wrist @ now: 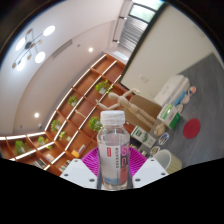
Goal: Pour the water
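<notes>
- The tongs' [115,170] fingers are largely cut off below; only their tips and the pink pads [97,157] show.
- The bottle's [114,150] base is hidden low between the fingers.
- Tongs closed on the bottle, pads pressed at both sides.
- Bottle: clear plastic, white cap [113,118], pale label with a pink band, held upright.
- Beyond: wooden shelves [80,100] with plants; small items on a distant surface [176,112], indistinct.
</notes>
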Motion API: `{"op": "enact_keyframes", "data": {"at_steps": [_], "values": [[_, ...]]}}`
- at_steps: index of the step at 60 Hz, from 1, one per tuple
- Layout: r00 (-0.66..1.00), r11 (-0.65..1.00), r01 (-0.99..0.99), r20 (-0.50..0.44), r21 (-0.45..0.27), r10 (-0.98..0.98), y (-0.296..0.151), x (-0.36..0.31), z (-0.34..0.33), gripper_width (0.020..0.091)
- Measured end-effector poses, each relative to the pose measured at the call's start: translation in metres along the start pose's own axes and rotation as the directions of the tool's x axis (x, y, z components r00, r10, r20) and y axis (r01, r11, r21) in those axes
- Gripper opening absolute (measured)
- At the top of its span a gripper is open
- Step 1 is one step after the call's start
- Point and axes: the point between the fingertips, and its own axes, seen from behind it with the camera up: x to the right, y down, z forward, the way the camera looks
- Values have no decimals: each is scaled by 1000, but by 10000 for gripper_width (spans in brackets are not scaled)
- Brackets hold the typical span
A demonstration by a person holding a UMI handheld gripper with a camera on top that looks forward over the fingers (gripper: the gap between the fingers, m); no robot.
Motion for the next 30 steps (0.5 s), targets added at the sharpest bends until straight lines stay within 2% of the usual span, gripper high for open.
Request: {"op": "enact_keyframes", "data": {"at_steps": [4, 11, 17, 24, 25, 30], "values": [[966, 967, 249, -80, 48, -245, -28, 17, -3, 382], [805, 817, 572, -243, 76, -541, -78, 51, -3, 380], [650, 689, 725, -349, 18, -675, -108, 88, -3, 378], [534, 606, 793, -402, -67, -743, -125, 137, 7, 380], [520, 594, 802, -409, -70, -750, -119, 161, 20, 379], [487, 582, 804, -423, -125, -764, -126, 175, 25, 381]]}}
